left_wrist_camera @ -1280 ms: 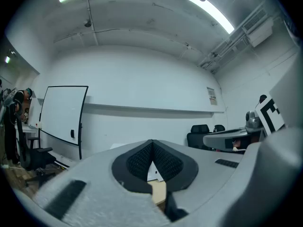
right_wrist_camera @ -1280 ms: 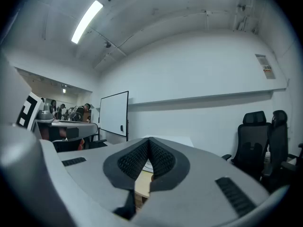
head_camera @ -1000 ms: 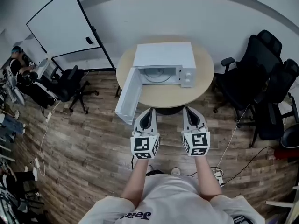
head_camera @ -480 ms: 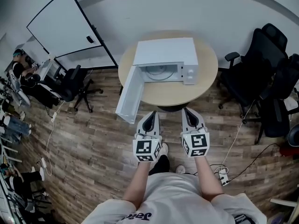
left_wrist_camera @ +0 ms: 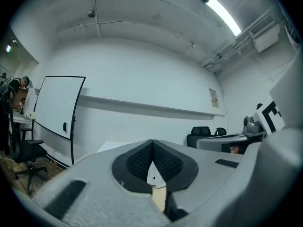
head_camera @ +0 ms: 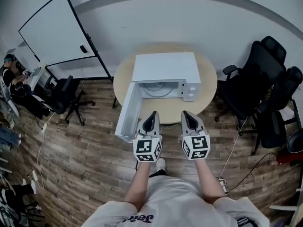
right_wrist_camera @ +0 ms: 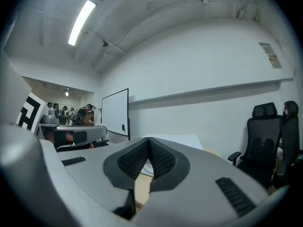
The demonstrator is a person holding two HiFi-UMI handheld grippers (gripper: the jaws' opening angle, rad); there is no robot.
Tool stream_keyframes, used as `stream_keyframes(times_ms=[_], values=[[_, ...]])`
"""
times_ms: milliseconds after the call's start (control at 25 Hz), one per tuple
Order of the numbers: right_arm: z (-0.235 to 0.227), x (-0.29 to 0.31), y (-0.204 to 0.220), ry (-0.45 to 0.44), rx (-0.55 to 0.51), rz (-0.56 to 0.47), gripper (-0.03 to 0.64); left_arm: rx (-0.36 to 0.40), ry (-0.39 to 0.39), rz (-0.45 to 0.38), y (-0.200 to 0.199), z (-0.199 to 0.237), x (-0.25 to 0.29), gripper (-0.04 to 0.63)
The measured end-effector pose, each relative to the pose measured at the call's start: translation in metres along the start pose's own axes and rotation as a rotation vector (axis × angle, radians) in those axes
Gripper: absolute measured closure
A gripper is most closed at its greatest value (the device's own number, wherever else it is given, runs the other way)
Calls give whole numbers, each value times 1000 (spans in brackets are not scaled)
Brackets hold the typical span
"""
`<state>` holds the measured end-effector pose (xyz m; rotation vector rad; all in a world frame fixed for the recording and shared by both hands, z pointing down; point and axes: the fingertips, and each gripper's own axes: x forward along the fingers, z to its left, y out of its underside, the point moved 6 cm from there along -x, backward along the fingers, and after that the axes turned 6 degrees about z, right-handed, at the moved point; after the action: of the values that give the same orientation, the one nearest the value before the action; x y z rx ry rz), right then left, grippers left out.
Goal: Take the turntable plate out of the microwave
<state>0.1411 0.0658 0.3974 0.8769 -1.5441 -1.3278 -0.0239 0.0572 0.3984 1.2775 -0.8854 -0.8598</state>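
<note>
Plate [head_camera: 159, 90] lies flat on the floor of the microwave [head_camera: 165, 66], showing as a pale disc through the open front, with nothing touching it. The microwave stands toward the far edge of a round table [head_camera: 207, 90]. Its door [head_camera: 128, 111] is swung wide to the left and reaches out past the table's near-left edge, so the cavity can be reached straight from the near side. Both grippers are held level and side by side at the near edge, pointing at the opening but well short of it, which looks like an approach rather than a grasp. The left gripper [head_camera: 151, 114] has its jaws pressed together on nothing, and its own view shows only the dark pads meeting. The right gripper [head_camera: 186, 113] is closed and empty in the same way. The jaws will have to spread before either can take the plate's rim. The left gripper is just beside the door's free edge, so a knock there seems the main risk. Office chairs [head_camera: 258, 74] crowd the table's right side, and a whiteboard [head_camera: 52, 30] stands off its far left.
</note>
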Motion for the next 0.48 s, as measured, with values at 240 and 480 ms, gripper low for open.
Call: stream_keyframes(times_ms=[240, 480], values=[[12, 51, -6, -18, -5, 14, 603, -9, 5, 2, -2, 38, 34, 581], [21, 102, -6, -8, 14, 31, 603, -27, 30, 30, 4, 74, 66, 581]])
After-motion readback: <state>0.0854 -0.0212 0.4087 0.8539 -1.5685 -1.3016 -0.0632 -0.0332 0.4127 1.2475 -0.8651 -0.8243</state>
